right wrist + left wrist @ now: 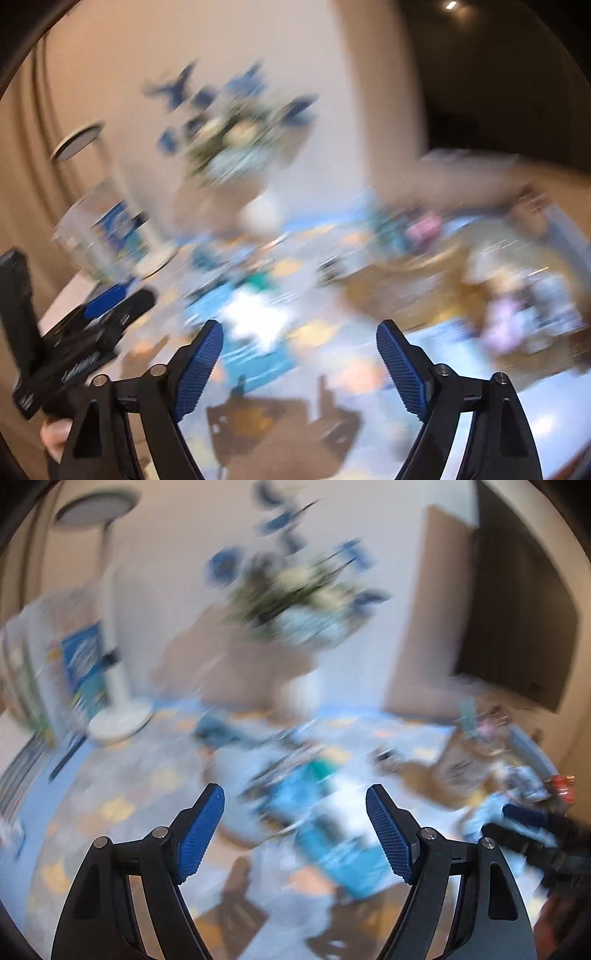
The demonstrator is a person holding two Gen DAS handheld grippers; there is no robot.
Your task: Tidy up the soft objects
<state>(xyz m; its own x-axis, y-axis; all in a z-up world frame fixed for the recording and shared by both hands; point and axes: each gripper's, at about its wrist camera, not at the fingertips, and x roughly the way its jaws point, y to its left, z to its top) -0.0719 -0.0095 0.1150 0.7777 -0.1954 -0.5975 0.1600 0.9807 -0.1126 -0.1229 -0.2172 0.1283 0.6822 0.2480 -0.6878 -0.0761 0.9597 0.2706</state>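
Both claws stand spread with nothing between the pads: the left claw (295, 801) hangs over a blurred teal and white heap (314, 812) on the patterned bench (122, 782), and the right claw (299, 336) hangs over the same heap (255, 317) from the other side. No earlier view is on hand, and neither claw pinches anything.

Judged from this, little of the sorting shows as done. The heap lies loose in the middle of the bench, and more soft-looking pastel things (509, 317) sit far right near a tan basket-like shape (406, 291); blur hides what each piece is and whether anything is already put away.

Room is tight between the 2 tools: the right claw's body (535, 834) crowds the left view's right edge, and the left claw's body (85, 332) fills the right view's lower left. Farther out stand a white lamp (114, 686), a flower vase (295, 620) by the wall, and the near bench edge below, which limits reach
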